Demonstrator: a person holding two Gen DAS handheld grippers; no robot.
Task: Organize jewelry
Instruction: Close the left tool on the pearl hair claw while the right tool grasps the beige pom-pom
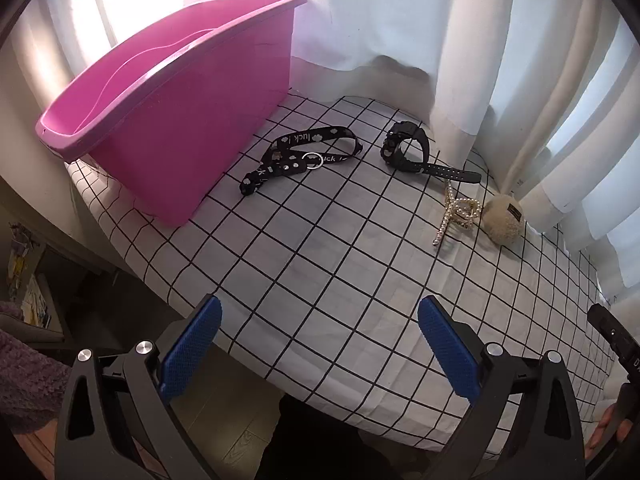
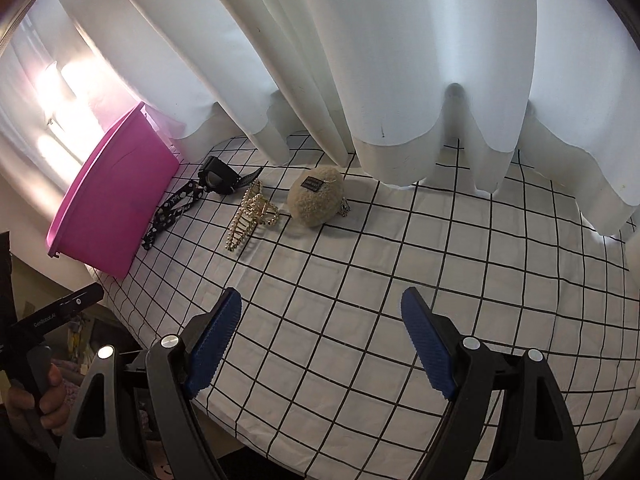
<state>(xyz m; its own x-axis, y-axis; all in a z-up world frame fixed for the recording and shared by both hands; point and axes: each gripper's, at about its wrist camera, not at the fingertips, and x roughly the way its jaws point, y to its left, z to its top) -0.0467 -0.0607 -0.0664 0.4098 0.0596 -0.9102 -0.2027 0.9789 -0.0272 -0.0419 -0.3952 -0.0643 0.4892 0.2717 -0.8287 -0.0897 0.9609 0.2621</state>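
Note:
A pink plastic bin (image 1: 192, 120) (image 2: 116, 200) stands at the table's left end. Beside it lie a black printed strap with a metal ring (image 1: 304, 156) (image 2: 172, 210), a black wristwatch (image 1: 412, 150) (image 2: 220, 178), a pearl hair claw (image 1: 458, 212) (image 2: 250, 216) and a fuzzy beige pouch (image 1: 503, 219) (image 2: 316, 196). My left gripper (image 1: 320, 316) hangs open above the near table edge, nothing between its blue pads. My right gripper (image 2: 322, 312) is open too, over bare cloth well short of the pouch.
A white cloth with a black grid (image 1: 340, 280) (image 2: 440, 280) covers the table. White curtains (image 1: 460, 40) (image 2: 360, 60) hang along the far edge, their hem touching the cloth. A hand on the left gripper's handle (image 2: 36, 396) shows at the lower left.

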